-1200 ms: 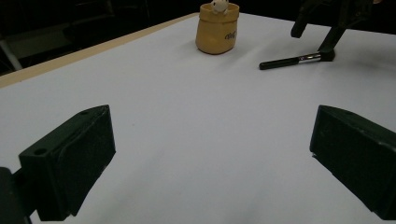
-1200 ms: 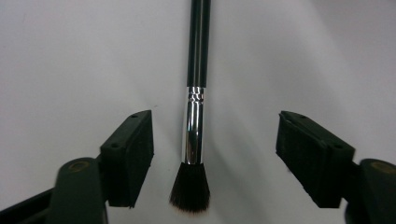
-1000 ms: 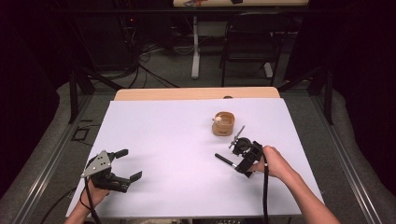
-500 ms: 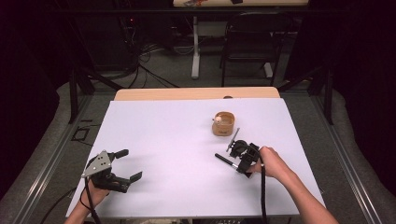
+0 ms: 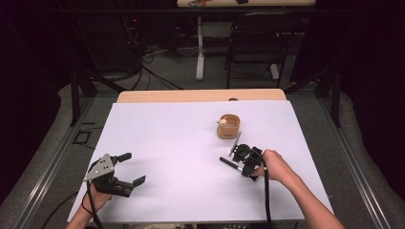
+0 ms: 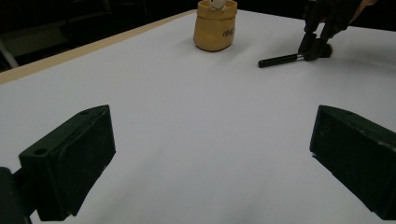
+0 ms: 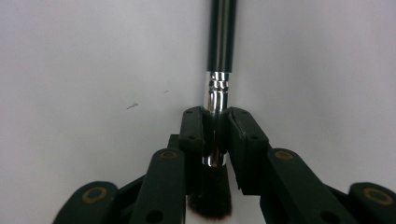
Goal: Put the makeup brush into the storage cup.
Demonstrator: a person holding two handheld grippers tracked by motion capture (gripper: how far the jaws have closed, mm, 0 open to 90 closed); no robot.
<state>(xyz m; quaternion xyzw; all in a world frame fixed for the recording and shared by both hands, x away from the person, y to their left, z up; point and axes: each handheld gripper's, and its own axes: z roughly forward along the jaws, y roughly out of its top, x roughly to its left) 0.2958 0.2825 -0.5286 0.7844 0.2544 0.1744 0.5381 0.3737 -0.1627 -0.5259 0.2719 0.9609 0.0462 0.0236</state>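
Bright tabletop, dark surroundings, soft focus

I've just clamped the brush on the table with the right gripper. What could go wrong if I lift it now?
1. The right gripper, whose jaws have just been closing, pinches the makeup brush at its shiny ferrule near the bristles, so the long handle may swing or slip on lifting.
2. The tan cup stands close beyond the gripper; a swinging handle might knock it.
3. The left gripper rests open and far off, so it could not steady the brush quickly.

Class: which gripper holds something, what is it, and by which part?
The right gripper holds a makeup brush by its silver ferrule, just above the bristles. The left gripper holds nothing.
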